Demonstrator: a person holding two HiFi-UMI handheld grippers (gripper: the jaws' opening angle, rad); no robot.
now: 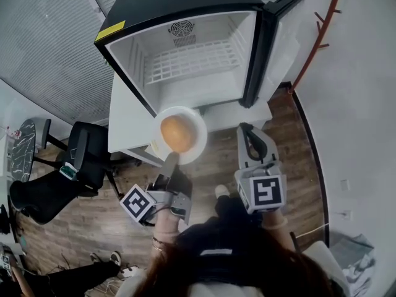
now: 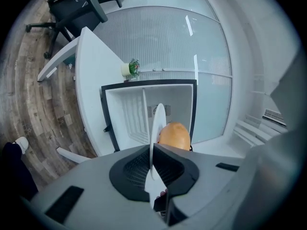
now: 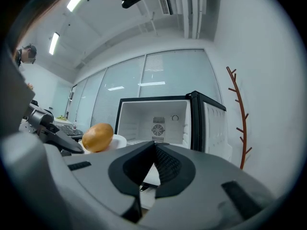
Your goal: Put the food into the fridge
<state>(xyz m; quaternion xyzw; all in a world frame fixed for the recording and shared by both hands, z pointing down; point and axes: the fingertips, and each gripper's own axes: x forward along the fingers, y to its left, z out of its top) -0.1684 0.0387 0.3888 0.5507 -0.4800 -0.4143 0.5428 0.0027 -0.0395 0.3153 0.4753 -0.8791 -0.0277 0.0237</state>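
Note:
A white plate (image 1: 197, 125) carries a round golden-brown piece of food (image 1: 176, 133) and hangs in the air just in front of the open fridge (image 1: 185, 48). My left gripper (image 1: 171, 159) is shut on the plate's near rim. In the left gripper view the plate (image 2: 156, 123) stands edge-on between the jaws, with the food (image 2: 173, 135) beside it. My right gripper (image 1: 249, 132) is to the right of the plate, shut and holding nothing. The right gripper view shows the food (image 3: 98, 137) at left and the fridge (image 3: 158, 121) ahead.
The fridge's door (image 1: 272, 42) stands open at the right, and a white wire shelf (image 1: 192, 60) sits inside. The fridge rests on a white counter (image 1: 124, 125). A black office chair (image 1: 83, 156) is at left and a red-brown coat stand (image 1: 322, 30) at right.

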